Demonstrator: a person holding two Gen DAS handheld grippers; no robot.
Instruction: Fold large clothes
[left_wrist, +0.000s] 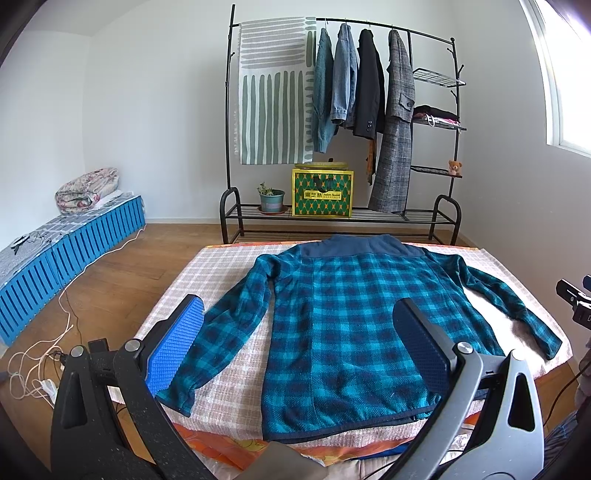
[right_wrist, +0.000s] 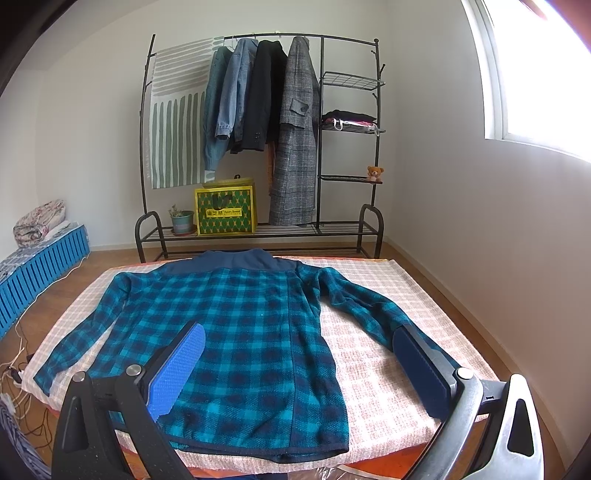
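Note:
A teal and navy plaid jacket (left_wrist: 354, 325) lies flat, back side up, on a checked pink cloth (left_wrist: 229, 273), collar at the far end, both sleeves spread outward. It also shows in the right wrist view (right_wrist: 236, 332). My left gripper (left_wrist: 299, 325) is open and empty above the jacket's near left part, its left pad over the left sleeve. My right gripper (right_wrist: 299, 350) is open and empty above the near right part, its right pad by the right sleeve's cuff end. The right gripper's body shows at the right edge of the left wrist view (left_wrist: 576, 302).
A black clothes rack (left_wrist: 343, 122) with hanging coats, a yellow-green box (left_wrist: 321, 192) and a potted plant (left_wrist: 271, 199) stands behind the table. Blue crates (left_wrist: 66, 254) with bedding lie at the left. White cables (left_wrist: 40, 354) lie on the wooden floor. A window (right_wrist: 535, 74) is at the right.

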